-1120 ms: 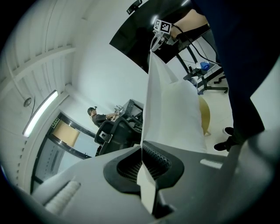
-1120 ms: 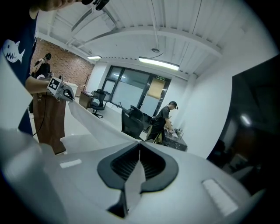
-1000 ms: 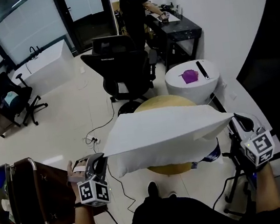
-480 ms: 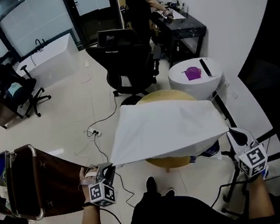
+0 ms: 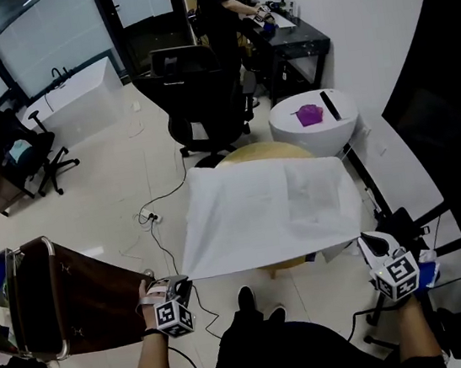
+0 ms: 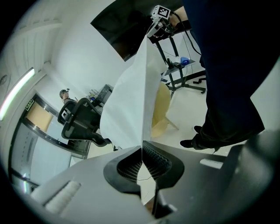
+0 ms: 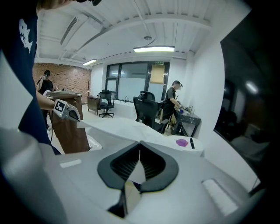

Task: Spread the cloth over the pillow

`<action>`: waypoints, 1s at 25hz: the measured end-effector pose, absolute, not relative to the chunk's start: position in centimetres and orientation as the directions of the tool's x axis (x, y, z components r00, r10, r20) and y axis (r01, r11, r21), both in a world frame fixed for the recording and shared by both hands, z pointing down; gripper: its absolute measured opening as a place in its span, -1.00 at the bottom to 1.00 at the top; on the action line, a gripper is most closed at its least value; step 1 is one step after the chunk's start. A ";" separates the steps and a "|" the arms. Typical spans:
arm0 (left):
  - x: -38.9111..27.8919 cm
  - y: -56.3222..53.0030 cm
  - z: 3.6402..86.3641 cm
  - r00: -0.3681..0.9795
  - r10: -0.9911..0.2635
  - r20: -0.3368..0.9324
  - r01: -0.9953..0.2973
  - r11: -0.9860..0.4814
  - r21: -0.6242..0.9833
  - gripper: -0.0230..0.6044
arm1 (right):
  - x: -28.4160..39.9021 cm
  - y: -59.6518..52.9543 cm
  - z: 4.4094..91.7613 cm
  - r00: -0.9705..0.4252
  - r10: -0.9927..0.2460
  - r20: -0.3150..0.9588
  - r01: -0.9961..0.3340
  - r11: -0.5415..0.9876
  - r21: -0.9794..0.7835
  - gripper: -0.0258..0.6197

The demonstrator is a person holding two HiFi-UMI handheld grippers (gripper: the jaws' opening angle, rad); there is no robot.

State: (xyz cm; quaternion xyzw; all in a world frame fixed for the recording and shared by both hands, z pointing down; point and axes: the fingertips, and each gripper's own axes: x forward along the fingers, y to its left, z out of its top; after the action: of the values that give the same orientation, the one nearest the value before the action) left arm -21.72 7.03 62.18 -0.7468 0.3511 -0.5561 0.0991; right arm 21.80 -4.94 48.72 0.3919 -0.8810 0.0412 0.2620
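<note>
A white cloth [image 5: 268, 212] lies stretched across a round yellow table [image 5: 265, 154], its far edge just short of the table's far rim and its near edge held in the air past the near rim. The left gripper [image 5: 179, 286] is closed tight on the near left corner and the right gripper [image 5: 368, 243] is closed tight on the near right corner. The pillow cannot be made out beneath the cloth. Each claw pinches only a thin tip of fabric, so a corner may well slip free if the sheet is pulled taut. Lowering one hand ahead of the other would likely leave the cloth skewed. A tug toward the person could drag the far edge back and bare what it covers. The cloth's right side also hangs near a white round stand [image 5: 315, 129] carrying a purple object [image 5: 310, 114], which it could brush. Around the table are a pale tiled floor with a loose cable [image 5: 155, 223], a black office chair [image 5: 200, 89], a dark desk [image 5: 295, 38] where a person [image 5: 218, 2] stands, a brown cabinet [image 5: 67, 295] at the left and glass walls [image 5: 31, 37] beyond.
</note>
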 end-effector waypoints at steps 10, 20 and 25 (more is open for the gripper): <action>-21.4 7.7 68.9 0.126 -0.550 0.826 -0.344 -0.805 -0.484 -0.93 | 23.0 -2.4 55.8 -0.524 -0.611 0.594 -0.726 0.684 0.063 -0.88; -21.6 6.9 73.7 0.106 -0.439 0.892 -0.308 -0.868 -0.390 -0.93 | 23.2 -1.1 61.6 -0.507 -0.563 0.653 -0.752 0.658 -0.016 -0.88; -21.9 6.3 75.2 0.087 -0.404 0.911 -0.294 -0.884 -0.364 -0.93 | 23.0 -0.9 62.9 -0.496 -0.555 0.668 -0.762 0.647 -0.028 -0.88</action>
State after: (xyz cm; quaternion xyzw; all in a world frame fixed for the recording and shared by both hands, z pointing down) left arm -21.87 6.31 75.21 -0.7360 0.2370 -0.6326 0.0433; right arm 22.99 -0.89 62.85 0.3877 -0.8495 0.1623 0.3189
